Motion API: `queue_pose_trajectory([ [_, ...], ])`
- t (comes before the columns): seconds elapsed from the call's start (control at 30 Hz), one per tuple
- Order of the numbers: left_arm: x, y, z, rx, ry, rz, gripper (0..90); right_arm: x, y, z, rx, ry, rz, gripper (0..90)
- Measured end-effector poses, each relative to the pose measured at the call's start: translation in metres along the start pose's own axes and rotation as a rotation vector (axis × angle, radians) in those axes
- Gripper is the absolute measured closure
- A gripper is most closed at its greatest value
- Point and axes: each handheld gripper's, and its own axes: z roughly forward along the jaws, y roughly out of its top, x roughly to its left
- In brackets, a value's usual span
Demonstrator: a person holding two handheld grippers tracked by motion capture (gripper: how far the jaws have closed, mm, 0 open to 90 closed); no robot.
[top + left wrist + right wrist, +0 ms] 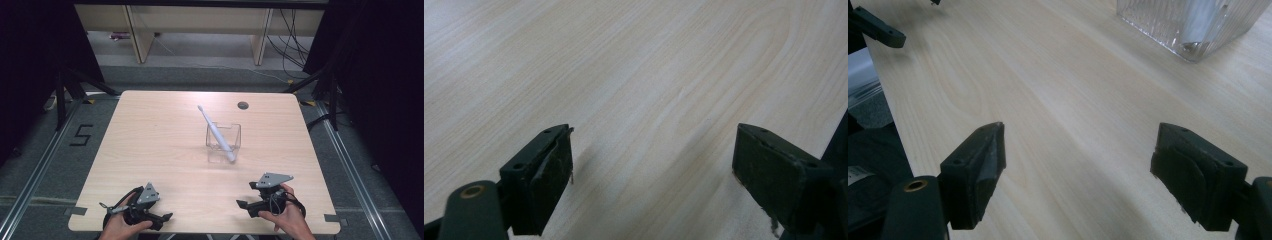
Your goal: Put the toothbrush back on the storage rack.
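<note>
A clear ribbed square holder (pixel 223 141) stands near the middle of the wooden table (pixel 150 140), with a white toothbrush (pixel 216 132) leaning in it, head up and to the far left. The holder's base (pixel 1193 22) appears at the top right of the right gripper view. My left gripper (pixel 167 217) rests at the table's front left, held by a hand, and its jaws stand wide apart over bare wood (pixel 649 100). At the front right my right gripper (pixel 241 204) is open too, with nothing between its fingers (pixel 975 170).
A round cable hole (pixel 243 105) sits at the table's far right. Wooden shelving legs (pixel 140 35) and cables (pixel 290 45) lie beyond the far edge. Dark curtains and stands flank both sides. A tip of the other gripper (pixel 878 30) shows at upper left.
</note>
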Motion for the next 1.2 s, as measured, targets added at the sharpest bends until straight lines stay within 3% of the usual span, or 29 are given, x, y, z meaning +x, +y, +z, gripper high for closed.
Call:
queue_pose_trajectory([
  [0.07, 0.000, 0.000, 0.000, 0.000, 0.000, 0.001, 15.8, 0.002, -0.001, 0.000, 0.000, -0.001, 0.013, 21.5],
  [0.17, 0.000, 0.000, 0.000, -0.002, 0.001, -0.001, 15.8, 0.002, -0.002, 0.001, 0.006, 0.006, -0.019, 21.3],
  [0.2, 0.000, 0.000, 0.000, -0.002, 0.001, -0.001, 15.8, 0.005, -0.003, 0.000, 0.016, 0.007, 0.012, 21.3],
  [0.27, 0.000, 0.000, 0.000, -0.003, 0.000, 0.000, 15.8, 0.003, -0.004, 0.000, 0.014, -0.008, -0.021, 21.3],
  [0.5, -0.001, 0.000, 0.000, -0.005, 0.003, -0.014, 15.8, 0.002, -0.009, -0.001, 0.022, 0.004, -0.018, 21.1],
  [0.53, 0.000, 0.000, 0.000, 0.000, 0.001, -0.004, 15.8, 0.003, -0.010, -0.003, 0.020, -0.011, -0.013, 21.0],
  [0.73, 0.000, 0.000, 0.000, -0.002, 0.002, -0.001, 15.8, 0.003, -0.014, -0.003, 0.033, 0.010, -0.017, 20.6],
  [0.77, 0.000, 0.000, 0.000, -0.003, 0.003, -0.001, 15.8, 0.005, -0.015, -0.003, 0.037, 0.008, 0.000, 20.5],
  [0.93, -0.001, 0.000, 0.000, -0.004, 0.002, -0.006, 15.8, 0.004, -0.019, -0.006, 0.021, -0.014, -0.025, 20.6],
  [1.0, 0.000, 0.000, 0.000, -0.003, 0.002, 0.002, 15.8, 0.005, -0.020, -0.009, 0.028, -0.006, 0.007, 20.5],
  [1.13, -0.001, 0.000, 0.000, -0.004, 0.003, -0.004, 15.8, 0.002, -0.025, -0.011, 0.021, -0.013, 0.004, 20.4],
  [1.17, -0.001, 0.000, 0.000, -0.004, 0.003, -0.004, 15.8, 0.003, -0.026, -0.013, 0.025, -0.019, 0.032, 20.4],
  [1.2, -0.001, 0.000, 0.000, -0.004, 0.003, -0.004, 15.8, 0.000, -0.027, -0.013, 0.017, -0.020, 0.007, 20.4],
])
